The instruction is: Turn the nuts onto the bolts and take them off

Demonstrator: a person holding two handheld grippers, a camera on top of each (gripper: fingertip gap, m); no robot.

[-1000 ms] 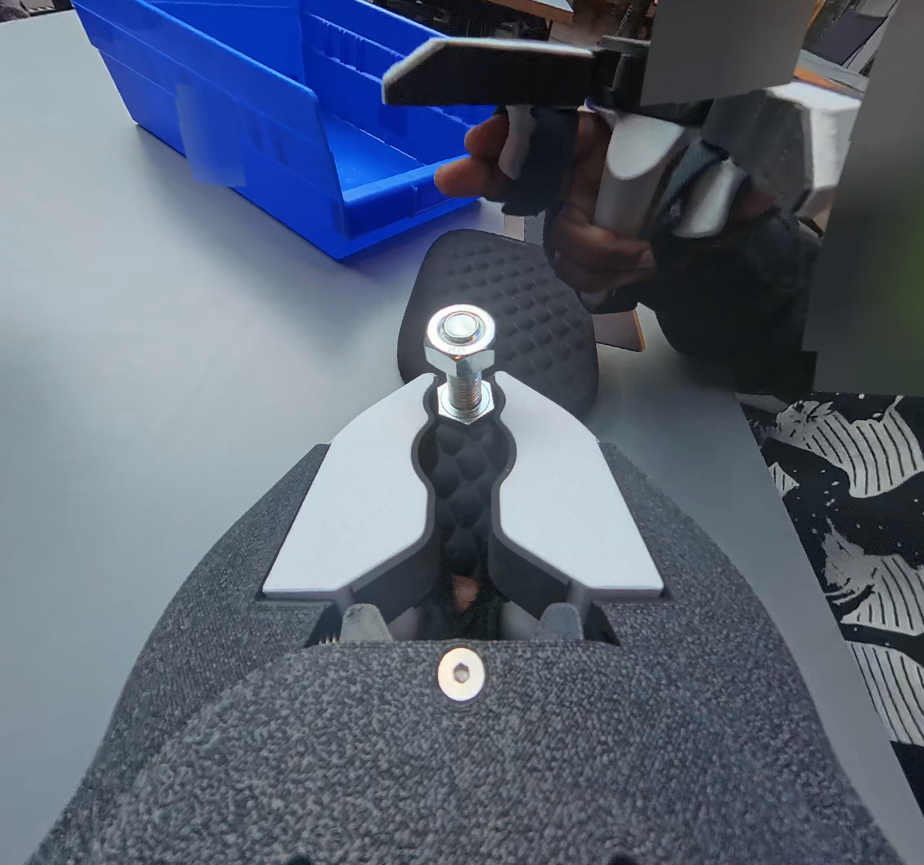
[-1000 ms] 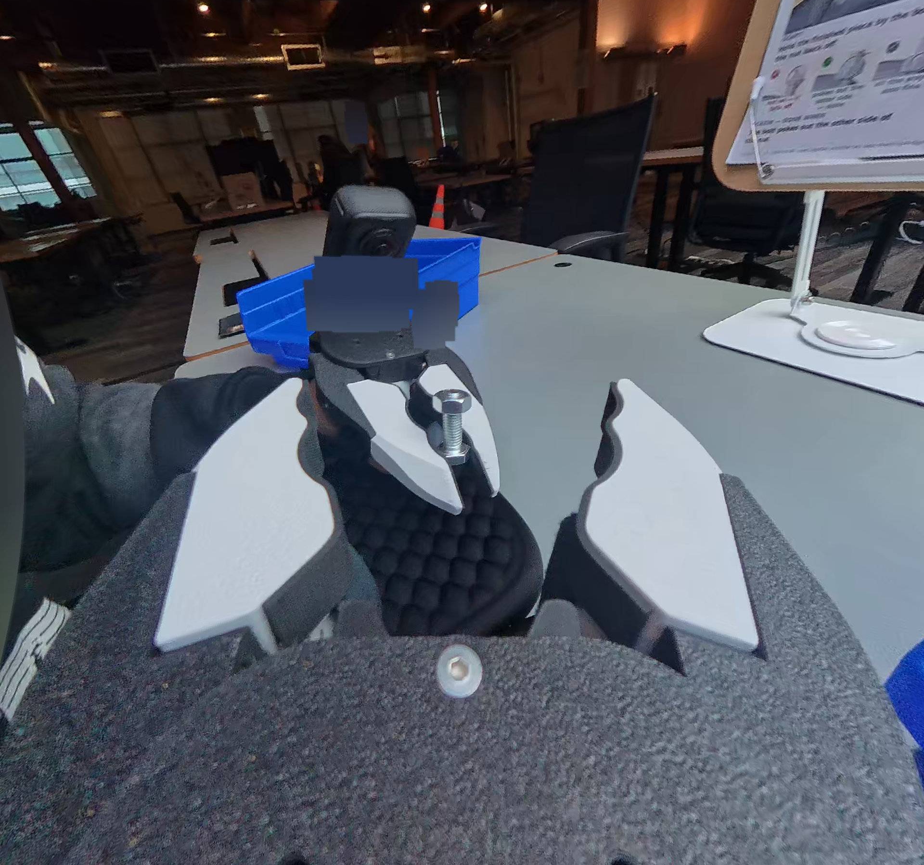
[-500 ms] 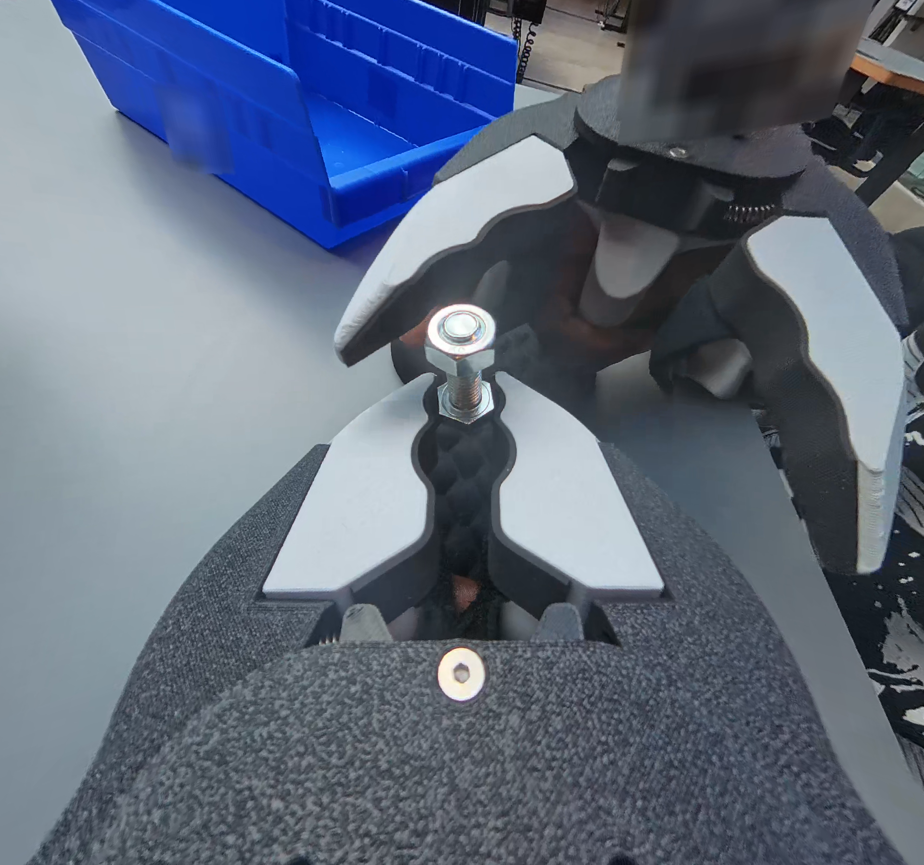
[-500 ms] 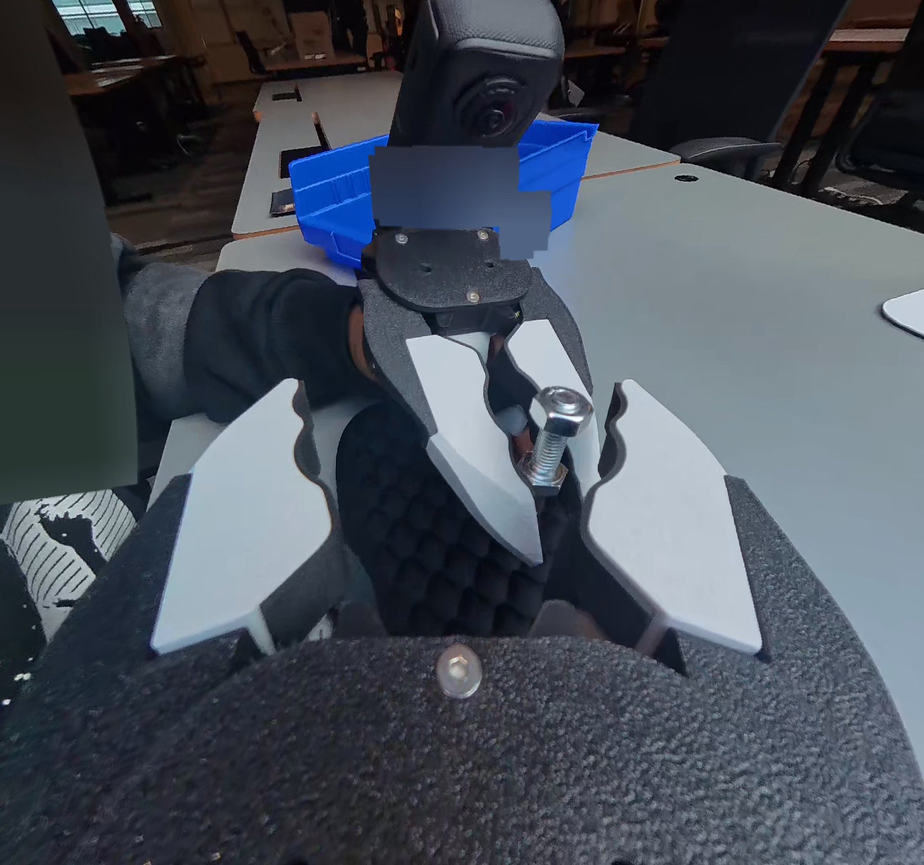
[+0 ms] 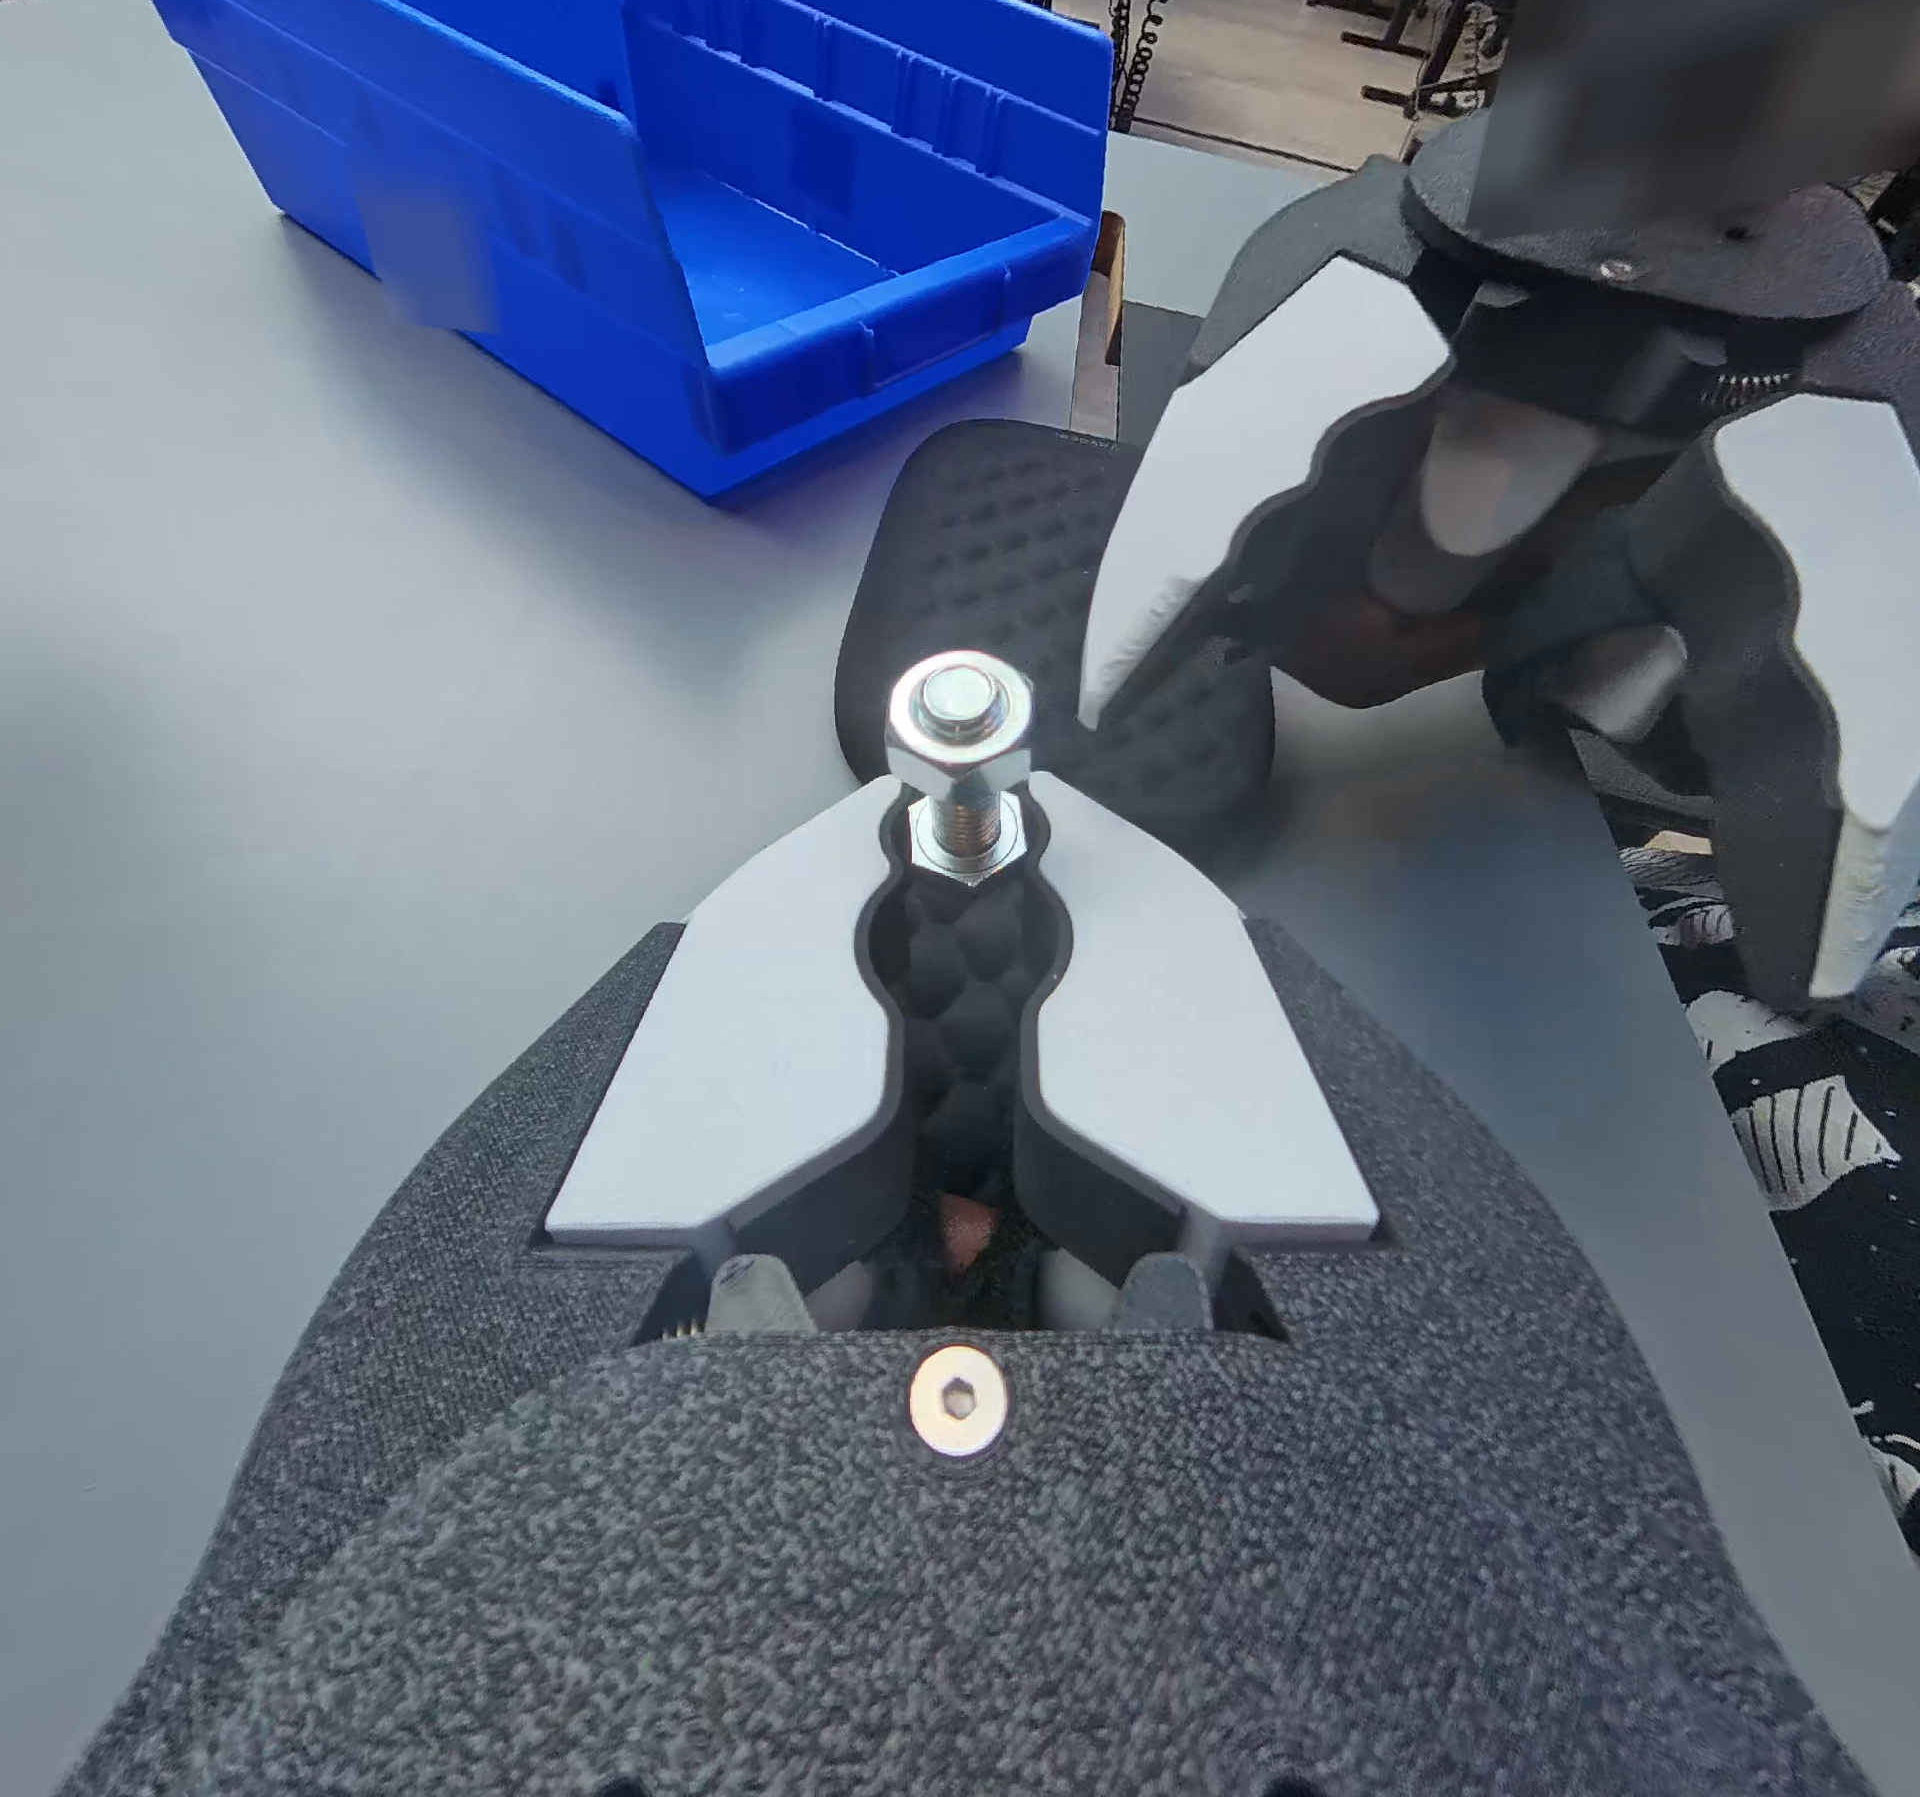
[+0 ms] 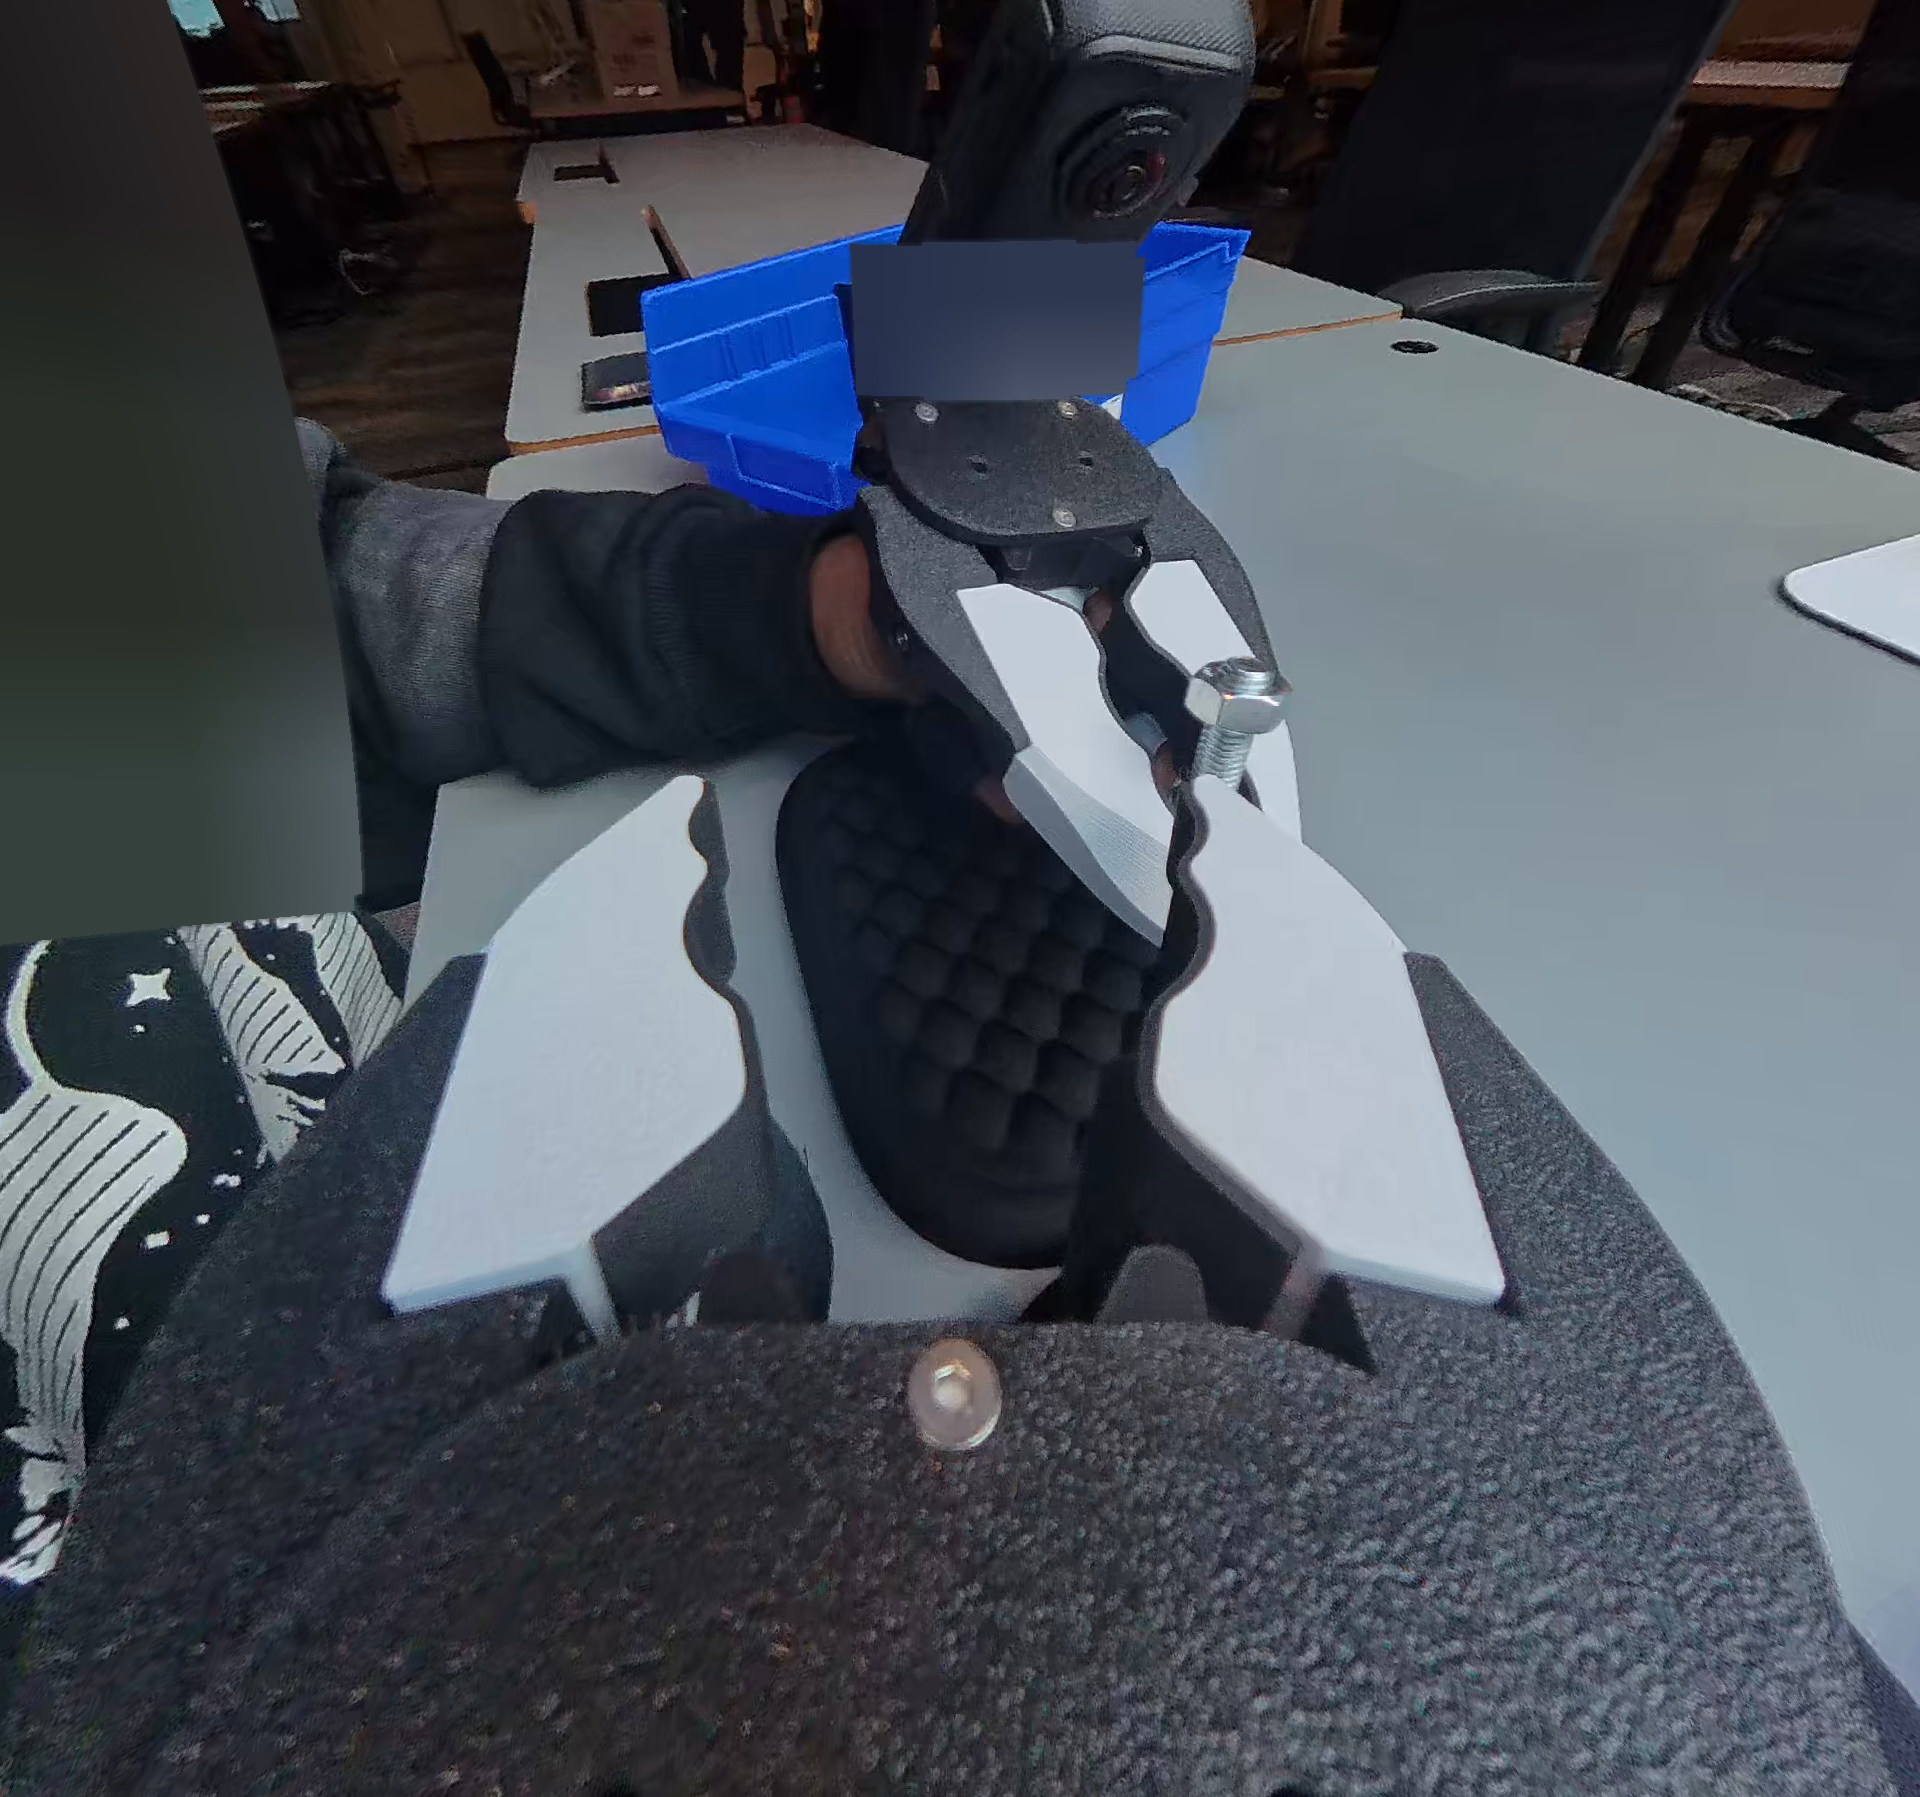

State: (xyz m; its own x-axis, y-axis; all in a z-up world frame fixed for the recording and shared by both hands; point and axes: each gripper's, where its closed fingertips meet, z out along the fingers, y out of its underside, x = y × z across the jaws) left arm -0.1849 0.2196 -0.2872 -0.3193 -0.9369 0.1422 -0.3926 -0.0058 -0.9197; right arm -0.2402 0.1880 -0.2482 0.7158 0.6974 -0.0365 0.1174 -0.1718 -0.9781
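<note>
My left gripper (image 5: 961,817) is clamped at its tips on the nut (image 5: 968,848). The bolt (image 5: 961,745) is threaded through that nut and stands up from it, hex head uppermost. This hold matches the earlier frames: same grip, same bolt attitude.

My right gripper (image 6: 940,791) has its fingers spread wide with nothing between them. In the left wrist view it (image 5: 1475,729) hangs above and to the right of the bolt, tips pointing down, its nearer fingertip (image 5: 1117,667) close to the bolt head but apart from it. Half a second ago that same finger crossed directly behind the head; it now sits farther right and higher, so the gap has widened. A second ago this gripper was seen side-on and well back.

In the right wrist view, the bolt (image 6: 1231,724) shows just past my right-hand fingertip (image 6: 1210,812), outside the open span rather than within it. Half a second ago it lay nearer the centre.

A black dimpled pad (image 5: 977,563) lies on the grey table (image 5: 364,708) beneath both grippers. The blue bin (image 5: 665,168) stands behind, well apart from the bolt.
</note>
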